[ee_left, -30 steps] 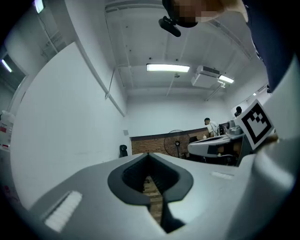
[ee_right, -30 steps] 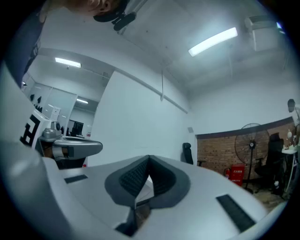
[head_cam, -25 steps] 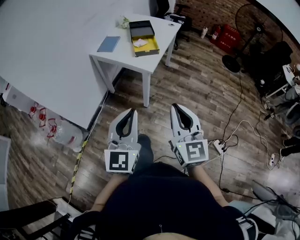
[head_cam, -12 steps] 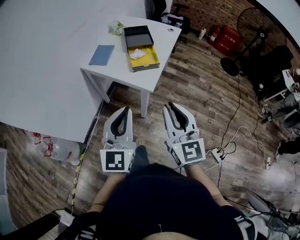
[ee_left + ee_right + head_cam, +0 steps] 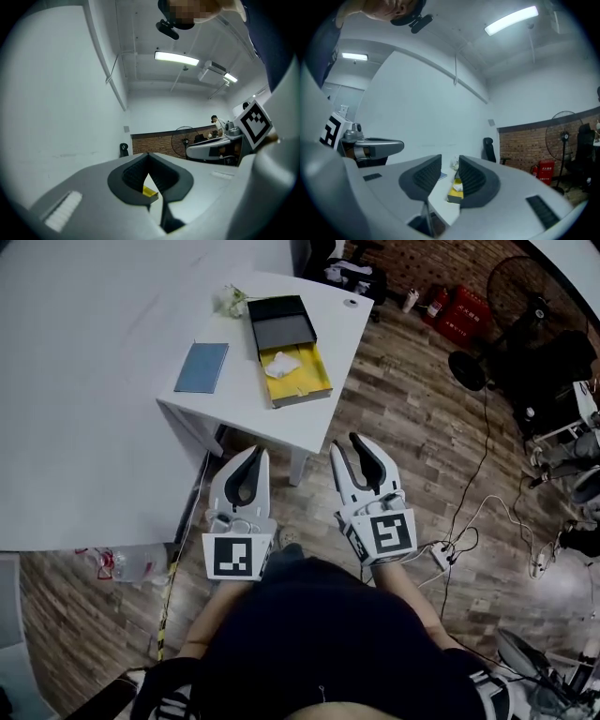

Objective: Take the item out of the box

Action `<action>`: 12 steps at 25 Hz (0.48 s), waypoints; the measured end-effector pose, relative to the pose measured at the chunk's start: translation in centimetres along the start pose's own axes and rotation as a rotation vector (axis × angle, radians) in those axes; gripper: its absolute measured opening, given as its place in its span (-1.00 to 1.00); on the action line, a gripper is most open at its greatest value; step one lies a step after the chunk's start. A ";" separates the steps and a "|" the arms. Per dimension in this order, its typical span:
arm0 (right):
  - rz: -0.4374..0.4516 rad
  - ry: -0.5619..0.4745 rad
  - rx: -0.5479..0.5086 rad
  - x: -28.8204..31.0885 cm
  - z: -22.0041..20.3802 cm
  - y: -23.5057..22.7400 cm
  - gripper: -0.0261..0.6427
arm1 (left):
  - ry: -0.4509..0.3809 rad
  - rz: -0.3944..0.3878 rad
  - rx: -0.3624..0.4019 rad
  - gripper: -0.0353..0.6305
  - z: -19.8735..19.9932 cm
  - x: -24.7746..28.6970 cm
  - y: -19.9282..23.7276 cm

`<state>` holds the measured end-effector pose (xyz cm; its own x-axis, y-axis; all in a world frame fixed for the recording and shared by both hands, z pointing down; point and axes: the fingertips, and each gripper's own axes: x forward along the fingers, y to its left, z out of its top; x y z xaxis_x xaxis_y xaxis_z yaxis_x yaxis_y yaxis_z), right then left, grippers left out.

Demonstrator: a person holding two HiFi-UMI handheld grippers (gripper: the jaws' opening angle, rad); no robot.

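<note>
Holding my left tongs point(image 5: 257, 456) pinched together, empty. My right tongs point(image 5: 349, 444) just been opening wide, nothing between. White item point(image 5: 281, 364) sitting in yellow box point(image 5: 306, 390) on bench point(image 5: 248, 413), upper middle. Reaching low, risking bumping bench edge.

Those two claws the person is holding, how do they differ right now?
The left gripper has its jaws together at the tips; the right gripper has jaws apart, having just been opening, with nothing between them. Their marker cubes show different patterns. Both are empty and point toward the white table.
</note>
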<state>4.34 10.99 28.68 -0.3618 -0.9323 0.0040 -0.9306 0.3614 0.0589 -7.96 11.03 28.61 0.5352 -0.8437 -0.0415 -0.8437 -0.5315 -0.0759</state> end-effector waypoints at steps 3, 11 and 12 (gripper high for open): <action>-0.014 0.009 0.008 1.8 -0.5 -1.1 -0.63 | 0.000 -0.019 -0.001 -0.87 -0.4 1.9 0.5; -0.030 0.013 0.014 4.4 -0.9 -2.3 -0.63 | 0.001 -0.033 -0.020 -0.87 -1.2 4.3 1.9; -0.031 0.013 0.012 4.5 -0.9 -2.3 -0.63 | 0.000 -0.032 -0.023 -0.87 -1.3 4.4 2.0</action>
<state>4.95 5.95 29.47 -0.3324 -0.9430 0.0153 -0.9419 0.3327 0.0469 -7.31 6.14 29.58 0.5622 -0.8261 -0.0398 -0.8267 -0.5600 -0.0542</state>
